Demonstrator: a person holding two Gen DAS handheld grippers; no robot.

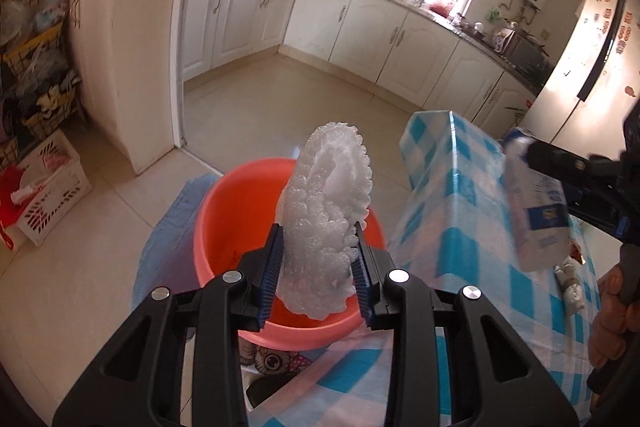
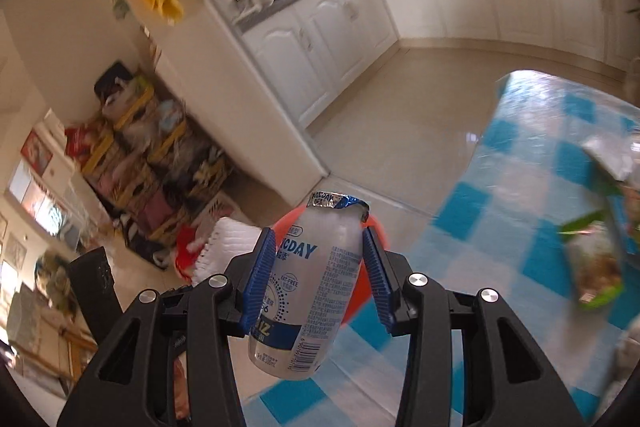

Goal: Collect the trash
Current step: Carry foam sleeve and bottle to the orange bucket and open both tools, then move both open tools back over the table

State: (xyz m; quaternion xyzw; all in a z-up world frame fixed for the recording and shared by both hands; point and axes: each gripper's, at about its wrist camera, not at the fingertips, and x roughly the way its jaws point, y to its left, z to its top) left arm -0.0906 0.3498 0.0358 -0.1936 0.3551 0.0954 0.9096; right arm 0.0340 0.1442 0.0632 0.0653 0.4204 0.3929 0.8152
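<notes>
My left gripper (image 1: 318, 231) is shut on a white foam piece (image 1: 332, 195) and holds it upright over an orange bucket (image 1: 224, 211) that stands on the floor by the table corner. At the right edge of that view, my right gripper's fingers (image 1: 560, 159) carry a white drink bottle (image 1: 536, 219) above the table. In the right wrist view my right gripper (image 2: 320, 239) is shut on that bottle (image 2: 316, 287), which has a blue label and a foil lid. The bucket (image 2: 286, 223) shows just behind it, and the foam piece (image 2: 228, 243) is to its left.
The table wears a blue-and-white checked cloth (image 1: 460, 211), with a small tube (image 1: 572, 283) and snack packets (image 2: 596, 267) on it. A white crate (image 1: 52, 187) and stacked shelves (image 1: 36, 67) stand on the left. Beyond the tiled floor are kitchen cabinets (image 1: 360, 23) and a fridge (image 1: 592, 59).
</notes>
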